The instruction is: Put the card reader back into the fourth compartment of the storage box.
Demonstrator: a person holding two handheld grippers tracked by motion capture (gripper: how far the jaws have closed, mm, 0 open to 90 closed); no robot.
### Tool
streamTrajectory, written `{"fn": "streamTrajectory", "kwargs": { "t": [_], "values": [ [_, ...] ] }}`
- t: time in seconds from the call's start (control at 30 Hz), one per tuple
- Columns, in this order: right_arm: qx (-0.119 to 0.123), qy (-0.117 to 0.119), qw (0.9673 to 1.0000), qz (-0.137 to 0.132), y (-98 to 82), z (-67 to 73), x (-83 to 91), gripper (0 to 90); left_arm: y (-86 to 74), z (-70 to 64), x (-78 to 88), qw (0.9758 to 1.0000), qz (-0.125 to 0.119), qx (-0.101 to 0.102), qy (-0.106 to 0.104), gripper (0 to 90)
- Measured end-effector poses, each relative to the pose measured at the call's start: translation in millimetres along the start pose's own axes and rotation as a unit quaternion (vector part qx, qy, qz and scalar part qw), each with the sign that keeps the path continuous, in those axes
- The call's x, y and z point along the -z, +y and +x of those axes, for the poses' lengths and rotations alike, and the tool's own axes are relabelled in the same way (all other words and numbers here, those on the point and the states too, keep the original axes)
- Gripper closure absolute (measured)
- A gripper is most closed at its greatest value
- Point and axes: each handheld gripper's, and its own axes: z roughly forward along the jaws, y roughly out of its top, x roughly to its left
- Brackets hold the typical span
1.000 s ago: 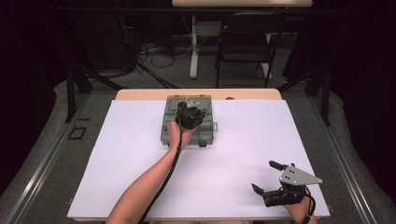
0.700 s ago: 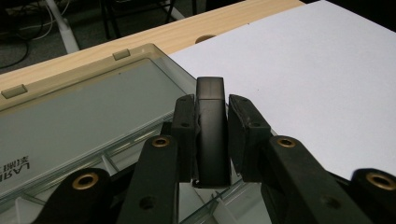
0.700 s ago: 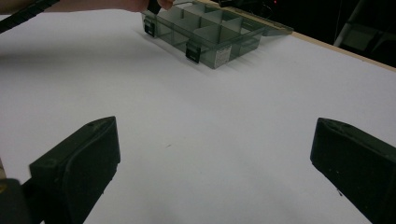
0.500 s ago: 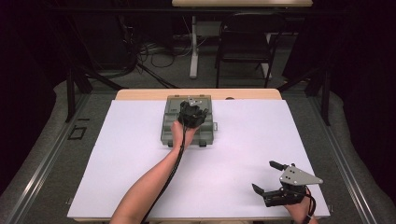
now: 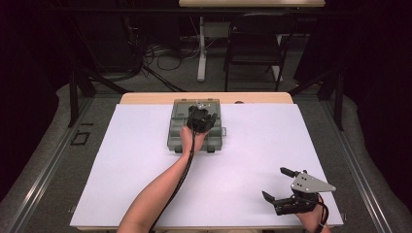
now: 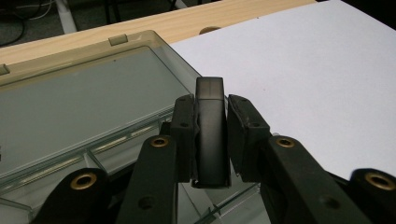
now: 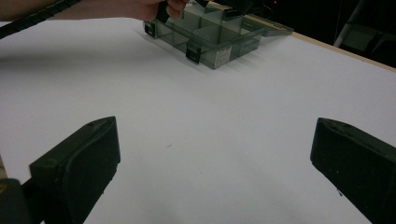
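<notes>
High view is showing a white sheet (image 5: 145, 160) covering most of a wooden table (image 5: 145, 98), with a smoky translucent compartment box (image 5: 178, 132) sitting near the far edge, its lid (image 5: 180, 108) lying open toward the back. A forearm is reaching in from the bottom, and the left gripper (image 5: 198, 119) is hovering over the box, its cable trailing back along the arm. Left gripper view is showing that gripper's jaws pressing from both sides on a small dark flat piece (image 6: 211, 128) standing upright between them, above the box's compartments (image 6: 116, 149), with the clear lid (image 6: 88, 93) lying beyond and the white sheet (image 6: 303, 74) off to one side. What the piece is I cannot tell. Near the front right corner of the sheet, the right gripper (image 5: 281, 184) is resting low with its jaws spread wide and nothing between them, a grey three-cornered plate on top. Right gripper view is looking across bare white sheet (image 7: 210, 130) between its parted jaws toward the box (image 7: 210, 39), well apart, where a hand (image 7: 140, 7) is reaching over it.
</notes>
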Motion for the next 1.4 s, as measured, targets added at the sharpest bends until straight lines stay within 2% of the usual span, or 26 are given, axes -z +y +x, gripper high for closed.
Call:
{"fn": "streamTrajectory", "kwargs": {
  "t": [0.17,0.33,0.37,0.47,0.6,0.63,0.77,1.03,1.17,1.4],
  "values": [
    [0.000,0.000,1.0000,0.000,-0.1,0.0,0.1,1.0,-0.4,-1.9,-2.2,1.0000,0.001,0.002,-0.001,73.6],
    [0.001,0.000,1.0000,0.000,-0.2,0.0,0.7,1.0,-1.1,-3.3,-8.0,0.9999,0.007,0.014,-0.003,73.1],
    [0.000,0.000,1.0000,0.000,-0.2,0.0,0.9,1.0,-1.1,-3.2,-8.3,0.9999,0.007,0.015,-0.005,70.2],
    [0.001,0.000,1.0000,-0.001,-0.1,-0.3,1.1,1.0,-0.8,-4.1,-8.7,0.9998,0.015,0.012,-0.009,47.5],
    [0.002,0.001,1.0000,0.000,0.0,-0.1,0.6,1.0,0.7,-0.9,-1.5,0.9996,0.016,0.012,-0.020,30.8],
    [0.001,0.001,1.0000,0.000,0.1,0.1,0.6,1.0,0.9,0.5,1.5,0.9994,0.016,0.008,-0.028,27.9],
    [0.002,0.001,1.0000,0.000,0.1,0.1,0.6,1.0,1.9,2.0,16.1,0.9993,0.016,-0.008,-0.033,17.9],
    [0.003,0.001,1.0000,0.000,1.1,1.4,-0.2,1.0,-0.9,3.2,52.9,0.9977,0.016,-0.045,-0.048,10.6],
    [0.004,0.001,1.0000,0.002,1.3,1.2,-0.7,1.0,-6.4,5.5,69.0,0.9971,0.017,-0.055,-0.050,7.7],
    [0.003,0.000,1.0000,0.002,1.3,1.2,-1.9,1.0,-17.3,9.1,93.3,0.9968,0.016,-0.059,-0.052,1.5]
  ]
}}
